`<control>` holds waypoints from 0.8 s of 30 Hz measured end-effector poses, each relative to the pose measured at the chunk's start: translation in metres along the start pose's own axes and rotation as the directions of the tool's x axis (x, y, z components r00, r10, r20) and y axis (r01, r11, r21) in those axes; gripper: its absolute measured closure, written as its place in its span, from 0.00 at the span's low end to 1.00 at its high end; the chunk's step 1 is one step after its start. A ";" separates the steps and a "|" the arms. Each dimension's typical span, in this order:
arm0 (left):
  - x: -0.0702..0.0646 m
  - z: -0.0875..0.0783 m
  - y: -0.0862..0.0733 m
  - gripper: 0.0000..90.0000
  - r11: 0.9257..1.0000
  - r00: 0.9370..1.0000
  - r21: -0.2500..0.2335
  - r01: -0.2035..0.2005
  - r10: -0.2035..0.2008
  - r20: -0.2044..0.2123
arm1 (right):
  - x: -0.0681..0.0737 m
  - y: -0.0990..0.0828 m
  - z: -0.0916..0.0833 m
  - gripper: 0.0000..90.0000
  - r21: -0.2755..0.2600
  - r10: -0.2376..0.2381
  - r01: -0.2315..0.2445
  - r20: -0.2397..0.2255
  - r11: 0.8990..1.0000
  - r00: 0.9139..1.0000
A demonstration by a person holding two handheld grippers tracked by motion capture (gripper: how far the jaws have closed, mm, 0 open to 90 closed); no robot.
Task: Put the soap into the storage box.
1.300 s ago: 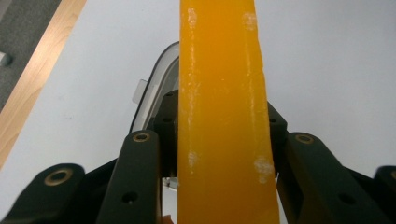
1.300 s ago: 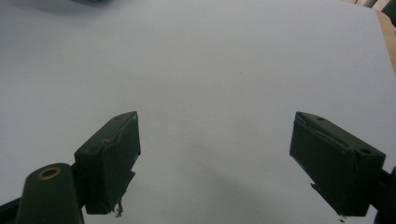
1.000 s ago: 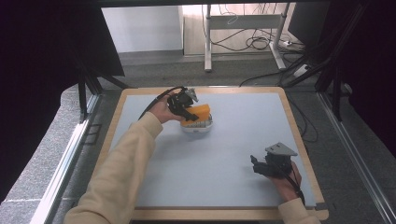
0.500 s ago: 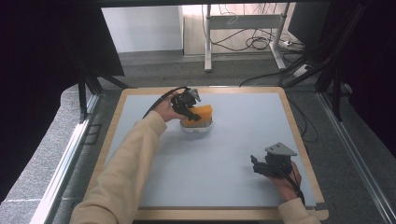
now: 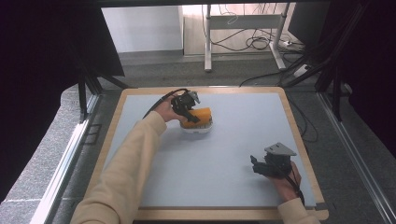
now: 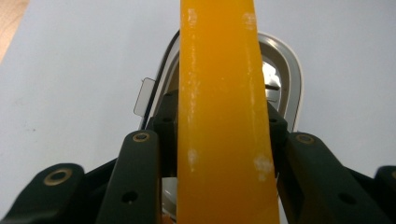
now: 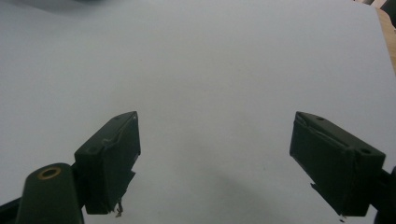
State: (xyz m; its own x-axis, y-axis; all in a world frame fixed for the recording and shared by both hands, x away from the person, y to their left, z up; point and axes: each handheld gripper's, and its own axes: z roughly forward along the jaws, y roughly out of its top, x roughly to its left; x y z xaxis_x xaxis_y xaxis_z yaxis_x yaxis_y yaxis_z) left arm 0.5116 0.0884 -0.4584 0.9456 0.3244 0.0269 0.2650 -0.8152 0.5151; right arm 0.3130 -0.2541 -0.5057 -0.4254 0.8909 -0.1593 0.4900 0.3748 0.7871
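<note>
An orange slab-shaped piece (image 5: pixel 197 115) stands on edge over a white oval dish (image 5: pixel 196 128) at the back middle of the grey mat. My left gripper (image 5: pixel 187 108) is shut on that orange piece (image 6: pixel 219 116), which runs straight up between the jaws in the left gripper view. The white dish (image 6: pixel 285 79) shows behind it, with a shiny inner part. My right gripper (image 5: pixel 261 165) rests near the front right of the mat, jaws wide apart. In the right gripper view the right gripper (image 7: pixel 215 163) holds nothing, with bare mat beyond it.
The grey mat (image 5: pixel 233 154) lies on a wood-edged table (image 5: pixel 299 126). Dark frame posts stand at both sides, and a desk with cables (image 5: pixel 243 28) sits behind the table. Open mat lies between the two grippers.
The left gripper and the orange piece have shifted slightly toward the back of the mat over the dish. The right gripper has stayed put.
</note>
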 end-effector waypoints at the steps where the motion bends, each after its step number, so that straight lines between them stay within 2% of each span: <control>1: 0.000 0.000 0.000 0.68 1.000 1.000 -0.002 -0.002 0.002 -0.010 | 0.000 0.000 0.000 0.18 0.001 0.001 -0.001 0.000 1.000 1.000; 3: 0.000 -0.003 0.002 0.65 1.000 0.999 -0.016 -0.005 0.004 -0.043 | -0.001 0.000 0.001 0.18 0.004 0.000 0.000 0.000 1.000 1.000; 8: -0.002 -0.010 0.004 0.56 0.998 0.997 -0.057 -0.017 0.012 -0.080 | 0.000 0.000 0.001 0.18 0.005 -0.002 0.002 -0.001 1.000 1.000; 11: -0.004 -0.015 0.008 0.48 0.997 0.989 -0.077 -0.023 0.011 -0.150 | 0.001 -0.001 0.001 0.18 0.006 -0.004 0.004 -0.001 1.000 1.000; 14: -0.005 -0.019 0.011 0.46 0.996 0.988 -0.079 -0.031 0.018 -0.155 | 0.001 -0.001 0.001 0.18 0.008 -0.007 0.007 -0.001 1.000 1.000; 18: -0.005 -0.025 0.011 0.45 0.994 0.985 -0.108 -0.020 0.001 -0.171 | 0.000 -0.001 0.001 0.18 0.007 -0.002 0.002 -0.002 1.000 1.000; 20: -0.007 -0.027 0.012 0.48 0.994 0.988 -0.111 -0.016 -0.001 -0.158 | 0.000 -0.001 0.001 0.18 0.008 -0.005 0.005 0.002 1.000 1.000; 21: -0.008 -0.028 0.013 0.47 0.994 0.986 -0.107 -0.019 0.001 -0.166 | 0.000 -0.001 0.002 0.18 0.009 -0.006 0.006 0.003 1.000 1.000; 24: -0.012 -0.032 0.014 0.45 0.994 0.988 -0.110 -0.012 -0.005 -0.156 | 0.001 -0.001 0.002 0.18 0.009 -0.007 0.007 0.004 1.000 1.000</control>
State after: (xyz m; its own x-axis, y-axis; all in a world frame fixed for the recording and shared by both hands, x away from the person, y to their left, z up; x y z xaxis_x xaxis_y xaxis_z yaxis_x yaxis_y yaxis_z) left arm 0.4975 0.0884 -0.4240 0.9032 0.3994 0.1570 0.2313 -0.7612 0.6058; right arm 0.3138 -0.2535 -0.5073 -0.4260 0.8892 -0.1668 0.4939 0.3830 0.7806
